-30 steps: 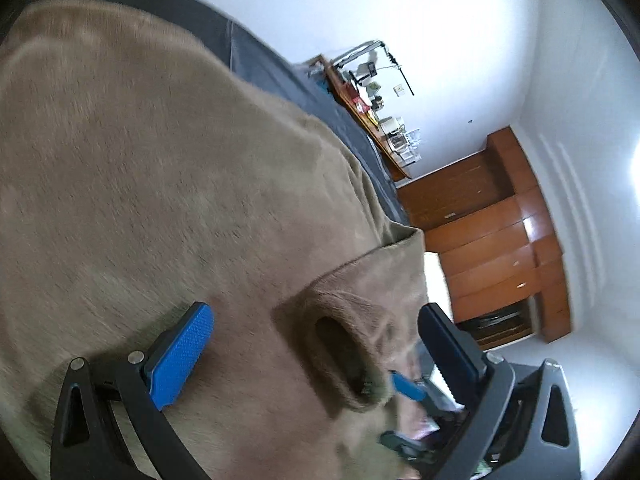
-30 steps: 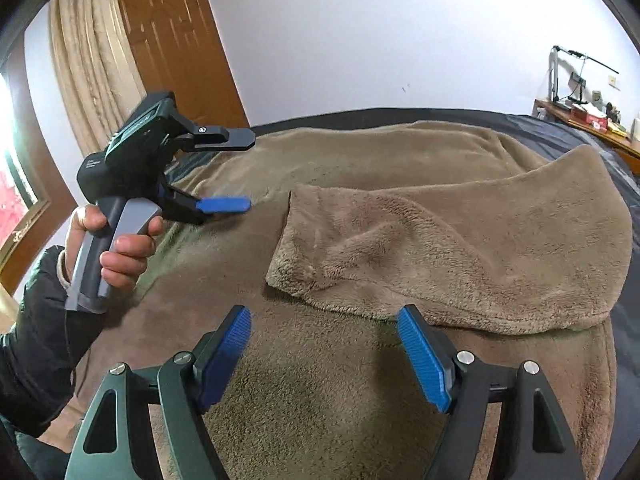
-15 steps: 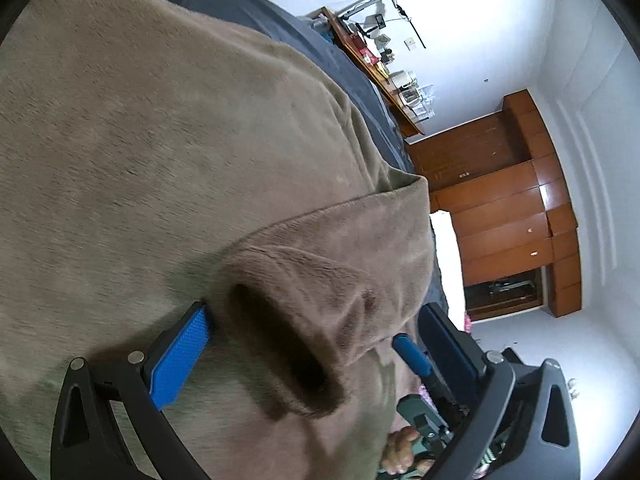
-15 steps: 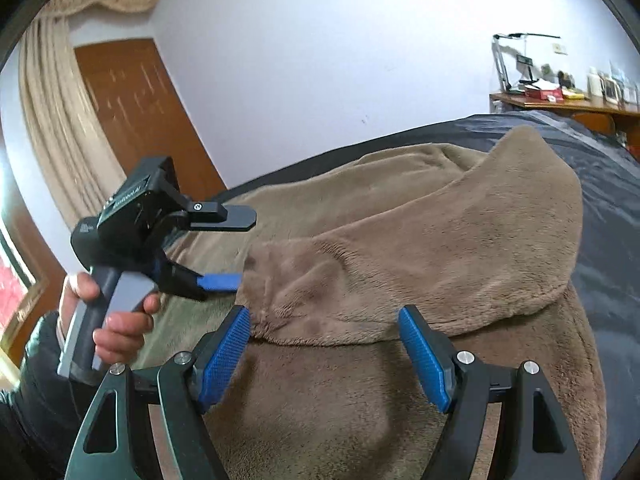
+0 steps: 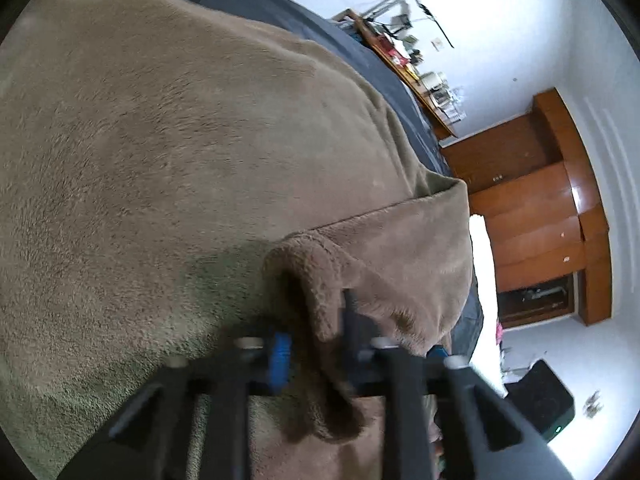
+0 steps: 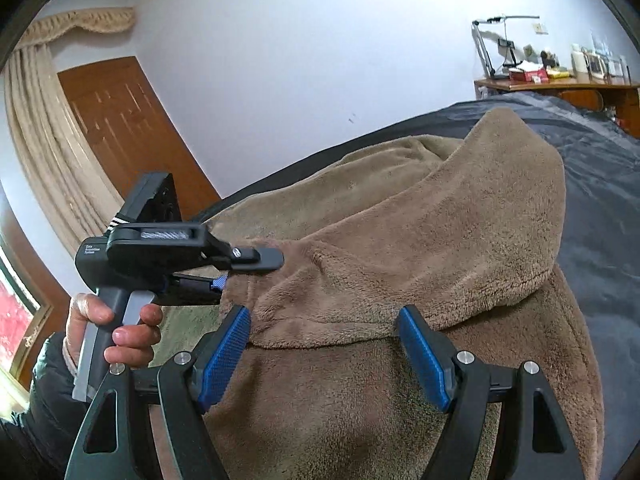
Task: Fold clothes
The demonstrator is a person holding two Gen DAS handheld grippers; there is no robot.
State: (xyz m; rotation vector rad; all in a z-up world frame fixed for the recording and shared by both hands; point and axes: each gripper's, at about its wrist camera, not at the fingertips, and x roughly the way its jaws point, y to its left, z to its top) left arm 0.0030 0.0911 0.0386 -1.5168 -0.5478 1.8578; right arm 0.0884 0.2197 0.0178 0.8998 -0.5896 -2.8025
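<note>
A brown fleece garment lies spread over a dark bed sheet. One sleeve is folded across its body. My left gripper is shut on the sleeve's cuff, which bunches up between the blurred pads. In the right wrist view the left gripper, held by a hand, pinches the sleeve's left end. My right gripper stands open just above the garment. The sleeve's lower folded edge lies between its blue pads, which do not press on it.
A wooden desk with a lamp and small items stands beyond the bed. A wooden door and a beige curtain are at the left. A wooden wardrobe and a black box on the floor lie past the bed's edge.
The left jaws have gone from wide open around the cuff to shut on it. The right gripper has rolled and come up to the sleeve's folded edge.
</note>
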